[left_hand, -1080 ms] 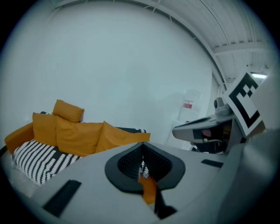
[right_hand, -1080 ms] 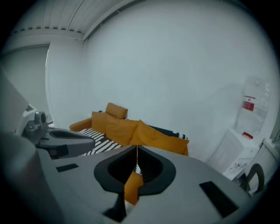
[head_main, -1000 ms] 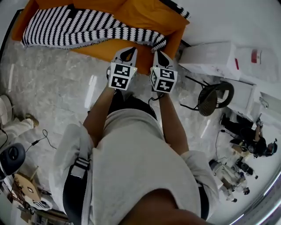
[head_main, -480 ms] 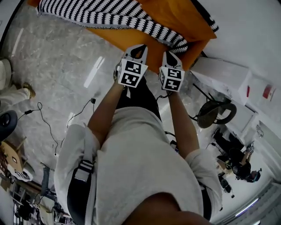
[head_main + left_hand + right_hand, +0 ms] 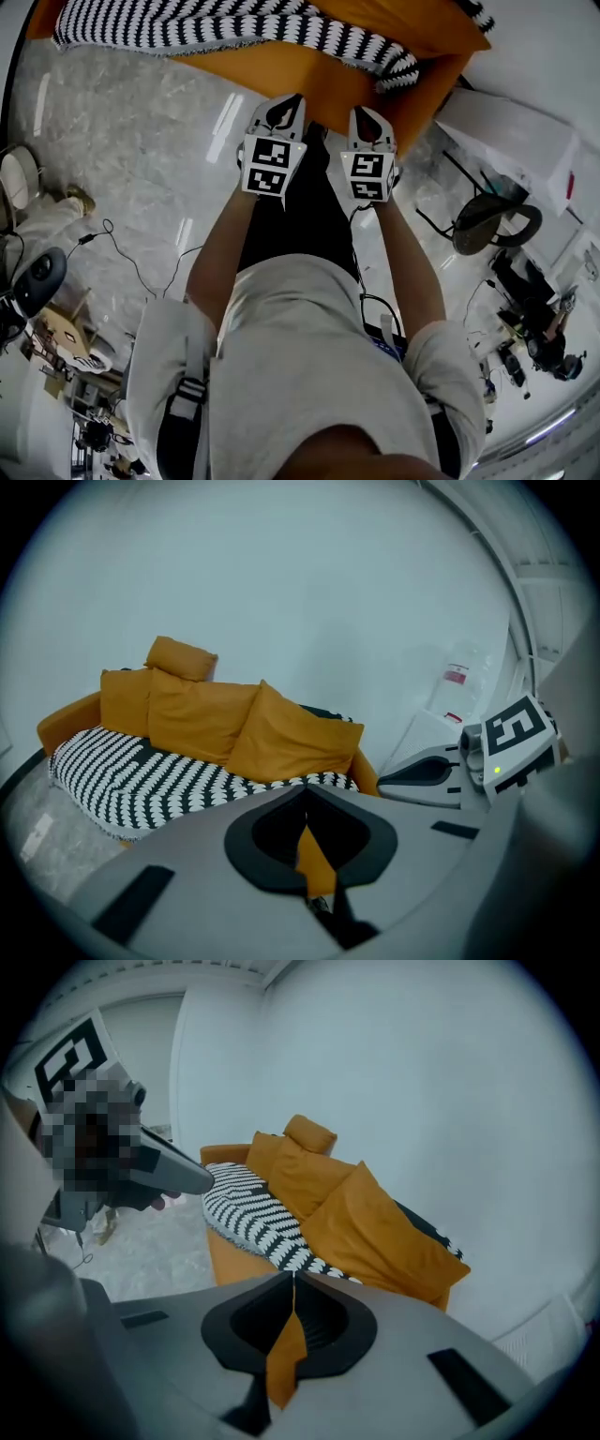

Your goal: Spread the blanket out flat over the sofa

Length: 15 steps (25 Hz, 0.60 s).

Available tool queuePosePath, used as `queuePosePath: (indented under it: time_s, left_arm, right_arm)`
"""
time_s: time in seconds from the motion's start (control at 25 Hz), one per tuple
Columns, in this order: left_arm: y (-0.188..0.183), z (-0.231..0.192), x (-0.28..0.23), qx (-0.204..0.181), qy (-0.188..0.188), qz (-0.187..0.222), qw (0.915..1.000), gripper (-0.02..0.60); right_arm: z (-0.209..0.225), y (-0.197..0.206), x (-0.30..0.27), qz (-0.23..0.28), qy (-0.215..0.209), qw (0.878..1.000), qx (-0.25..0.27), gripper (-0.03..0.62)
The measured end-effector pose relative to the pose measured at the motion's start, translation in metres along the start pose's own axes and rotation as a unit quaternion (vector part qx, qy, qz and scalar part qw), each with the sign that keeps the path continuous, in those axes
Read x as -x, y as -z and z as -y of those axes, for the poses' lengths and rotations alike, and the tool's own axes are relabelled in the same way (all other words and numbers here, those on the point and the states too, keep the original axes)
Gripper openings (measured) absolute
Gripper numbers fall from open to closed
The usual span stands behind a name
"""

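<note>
Blanket (image 5: 187, 28) ahead of us along the sofa's (image 5: 281, 77) front edge; our right gripper (image 5: 367, 114) sits nearer its end than the left gripper (image 5: 284, 103), both clenched empty.

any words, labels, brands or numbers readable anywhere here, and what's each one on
No text here can be read.
Red label on the white packaging: too small and blurred to read.
Marker cubes: only black-and-white square patterns, no letters or numbers.

No lettering anywhere is clear enough to read.
</note>
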<state>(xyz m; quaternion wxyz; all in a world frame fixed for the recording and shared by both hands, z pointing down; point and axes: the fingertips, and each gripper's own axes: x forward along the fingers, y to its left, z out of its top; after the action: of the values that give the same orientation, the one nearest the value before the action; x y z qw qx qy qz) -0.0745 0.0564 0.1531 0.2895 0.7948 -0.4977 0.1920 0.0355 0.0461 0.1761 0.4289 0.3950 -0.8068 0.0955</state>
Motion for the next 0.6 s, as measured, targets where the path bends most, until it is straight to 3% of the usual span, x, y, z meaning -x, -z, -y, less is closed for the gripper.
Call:
queuePosePath:
  time_s: [0.2, 0.4, 0.6]
  left_arm:
    - [0.029, 0.001, -0.039, -0.015, -0.002, -0.022, 0.9996, 0.012]
    - [0.062, 0.005, -0.076, -0.031, 0.007, -0.045, 0.9985, 0.011]
    - [0.103, -0.002, -0.103, -0.019, 0.013, -0.064, 0.9977, 0.011]
  right_arm:
    - [0.018, 0.039, -0.023, -0.006, 0.003, 1.000, -0.004, 0.038]
    - [0.036, 0.090, -0.044, -0.020, 0.011, 0.996, -0.085, 0.038]
    - [0.038, 0.127, -0.076, -0.044, 0.007, 0.996, -0.080, 0.038]
